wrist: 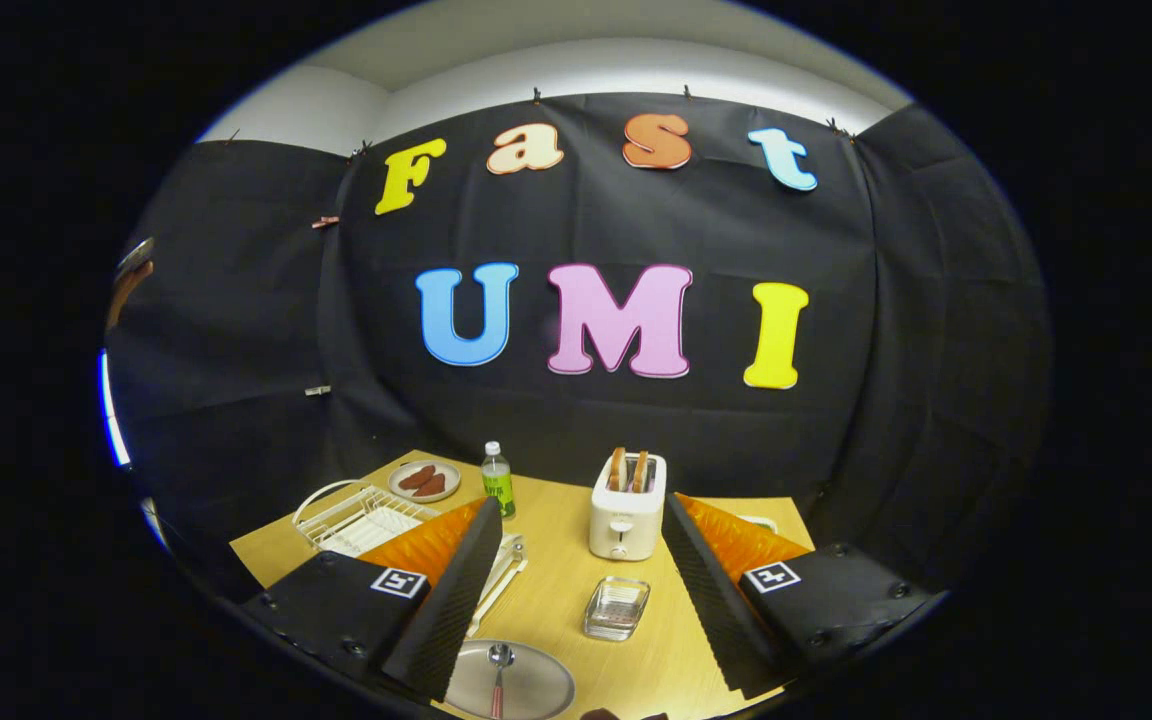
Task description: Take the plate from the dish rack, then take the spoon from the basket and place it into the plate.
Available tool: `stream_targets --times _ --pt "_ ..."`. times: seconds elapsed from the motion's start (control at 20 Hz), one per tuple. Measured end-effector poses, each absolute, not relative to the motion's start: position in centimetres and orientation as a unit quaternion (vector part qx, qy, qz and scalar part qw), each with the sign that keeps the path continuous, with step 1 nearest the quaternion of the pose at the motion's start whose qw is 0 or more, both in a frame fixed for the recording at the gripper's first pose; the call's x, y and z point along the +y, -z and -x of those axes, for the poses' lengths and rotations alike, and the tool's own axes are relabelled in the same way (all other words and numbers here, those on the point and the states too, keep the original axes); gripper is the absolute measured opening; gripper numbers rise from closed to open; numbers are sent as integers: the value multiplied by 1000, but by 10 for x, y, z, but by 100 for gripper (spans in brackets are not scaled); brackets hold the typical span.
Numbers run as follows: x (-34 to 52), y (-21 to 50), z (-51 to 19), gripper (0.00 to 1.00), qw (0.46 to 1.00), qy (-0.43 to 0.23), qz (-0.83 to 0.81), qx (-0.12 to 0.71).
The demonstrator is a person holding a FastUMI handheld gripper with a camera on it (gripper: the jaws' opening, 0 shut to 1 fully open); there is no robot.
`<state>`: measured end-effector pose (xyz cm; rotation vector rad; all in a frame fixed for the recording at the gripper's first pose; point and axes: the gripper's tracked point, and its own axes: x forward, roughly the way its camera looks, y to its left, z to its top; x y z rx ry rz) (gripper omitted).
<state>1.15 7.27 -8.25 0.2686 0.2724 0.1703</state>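
Spoon is lying in the plate, which is sitting on the table low between the fingers, nearer the left one. So the task is looking complete, with nothing left to move. The gripper is hanging well above the table, fingers spread wide and gripping nothing. Beyond the left finger the dish rack is showing white pieces I cannot identify. Beyond it, a small dish is carrying brown food. Ahead, between the fingers, a toaster is holding two slices, a glass tray is sitting nearer, and a bottle is standing upright.
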Motion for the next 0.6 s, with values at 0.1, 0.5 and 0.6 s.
stream_targets --times 0.1,0.5,0.6 --pt "62 64 -16 99 982 -79 -132 112" --pt "49 46 -11 99 984 -89 -127 84" --pt "47 47 -10 98 984 -89 -127 83"
